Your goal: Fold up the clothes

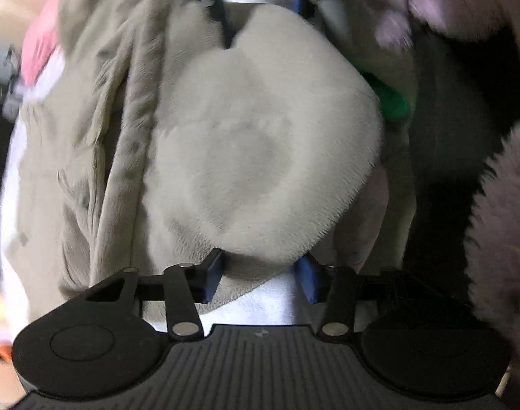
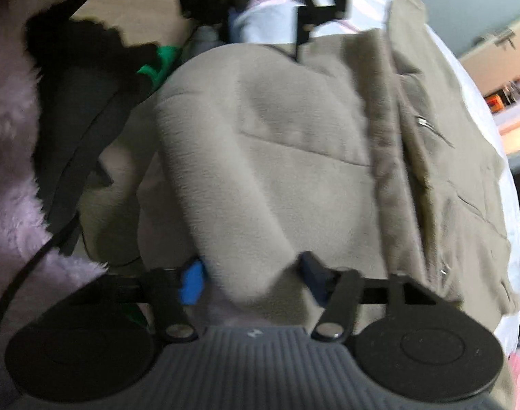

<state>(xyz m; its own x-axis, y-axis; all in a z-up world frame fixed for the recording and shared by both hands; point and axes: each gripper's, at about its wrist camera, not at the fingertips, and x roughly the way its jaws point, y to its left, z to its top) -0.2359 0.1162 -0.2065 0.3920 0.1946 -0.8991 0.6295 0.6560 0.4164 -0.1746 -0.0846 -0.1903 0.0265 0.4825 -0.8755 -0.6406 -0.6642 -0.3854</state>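
Light: soft, even, indoor; source not seen | Brightest: white sheet [image 1: 270, 304] below fleece [image 1: 260, 143] | Shadow: dark garment [image 1: 458, 130] right of fleece loses detail | Blur: motion smear over fleece top edge, both views | Distortion: strong fisheye bend, black corners | Glare: none on fleece

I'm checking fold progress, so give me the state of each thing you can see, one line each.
Beige fleece garment: partly folded, bunched, on the white surface.
Left hand-held gripper: jaws around a fleece fold.
Right hand-held gripper: jaws around a fleece fold.
Lilac fluffy garment: heaped, unfolded.
Black garment: crumpled beside the fleece.
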